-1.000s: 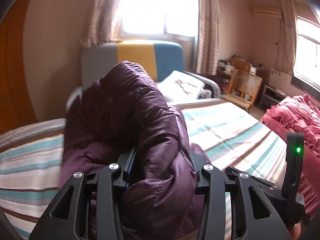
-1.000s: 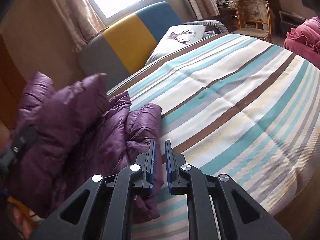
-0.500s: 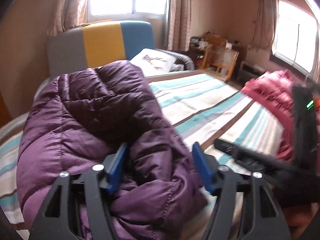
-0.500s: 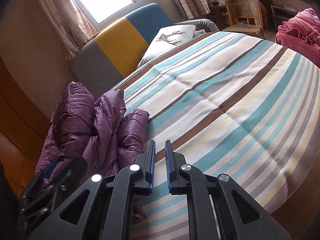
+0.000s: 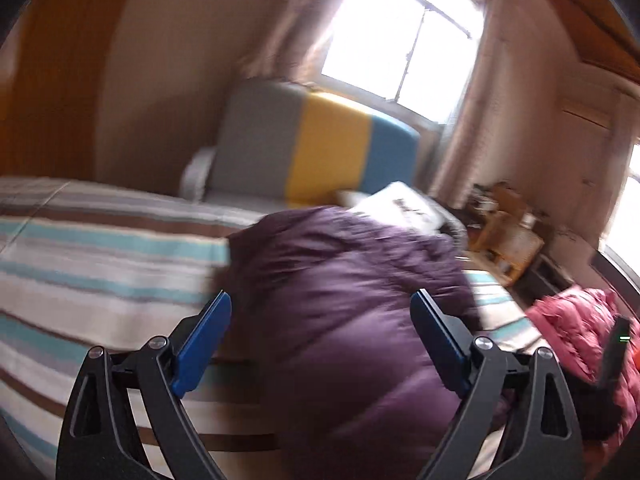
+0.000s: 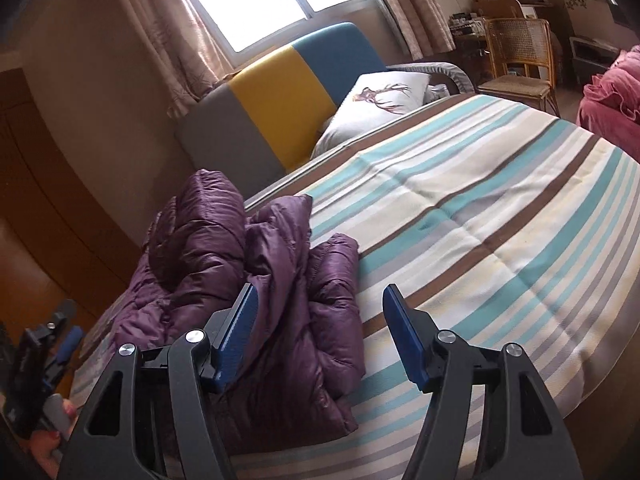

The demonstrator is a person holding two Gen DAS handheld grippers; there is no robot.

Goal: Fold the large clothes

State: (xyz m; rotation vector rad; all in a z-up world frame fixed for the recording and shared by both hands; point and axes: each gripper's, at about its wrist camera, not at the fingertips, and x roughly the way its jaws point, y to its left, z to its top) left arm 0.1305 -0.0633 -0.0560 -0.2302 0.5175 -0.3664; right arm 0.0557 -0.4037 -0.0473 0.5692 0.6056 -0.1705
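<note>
Both claws, left claw (image 5: 320,344) and right claw (image 6: 318,334), gape empty over bunched purple jacket (image 6: 256,280) at lower left on striped bed (image 6: 500,240).

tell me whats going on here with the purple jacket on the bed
A person holding a tool in each hand is folding a purple puffer jacket on the striped bed. Right now neither tool grips it: the left tool and the right tool are both open, hovering by the bunched-up jacket near the bed's edge. A pink quilted garment lies further off.
</note>
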